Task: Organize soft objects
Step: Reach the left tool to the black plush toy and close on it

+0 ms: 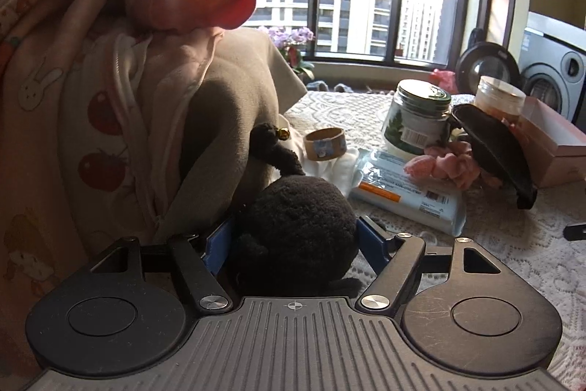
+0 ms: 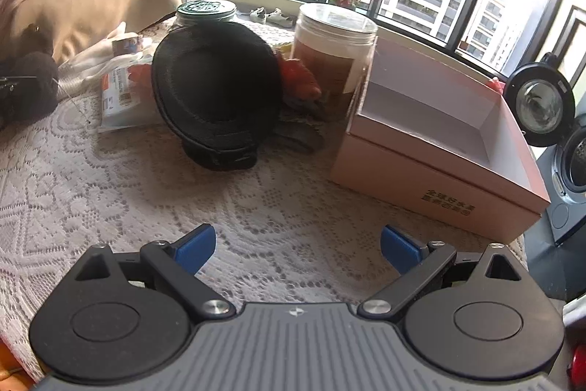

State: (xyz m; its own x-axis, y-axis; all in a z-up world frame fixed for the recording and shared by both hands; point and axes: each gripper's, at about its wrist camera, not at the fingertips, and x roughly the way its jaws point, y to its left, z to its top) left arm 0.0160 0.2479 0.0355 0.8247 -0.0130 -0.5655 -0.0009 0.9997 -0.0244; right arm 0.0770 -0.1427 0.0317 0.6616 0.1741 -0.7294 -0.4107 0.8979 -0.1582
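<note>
Between the blue pads of your left gripper (image 1: pixel 293 240) sits a black plush toy (image 1: pixel 296 229), fuzzy and round, resting on the lace tablecloth (image 1: pixel 512 244); the jaws stand wide, and whether the pads touch its fur on either side you cannot tell from this view. That gripper tilts downward toward the table, with the toy filling the gap right up to the body of the tool. Just to its left, a heap of soft fabric rises high: a pink printed blanket (image 1: pixel 73 90) with strawberries and rabbits, draped over a beige cushion (image 1: pixel 227 98). Beyond the toy lie a cardboard tape roll (image 1: pixel 324 144), a white cloth (image 1: pixel 340 167) and a blue wipes packet (image 1: pixel 406 196), then a pink scrunchie (image 1: pixel 450 163) under a black hat (image 1: pixel 494 152), with two jars (image 1: pixel 417 120) behind.

Your right gripper (image 2: pixel 298 250) angles more steeply down over bare lace, its blue pads well apart with nothing between them. Farther ahead of it, the black hat stands tilted against the clutter, and to the right of that the open pink box (image 2: pixel 439 178) sits near the table's edge, its white inside showing nothing in the part you can see. A clear jar with brown contents (image 2: pixel 333 57) stands just beside the box's far left corner. At the far left of this view the black plush toy shows as a dark lump next to the beige cushion
</note>
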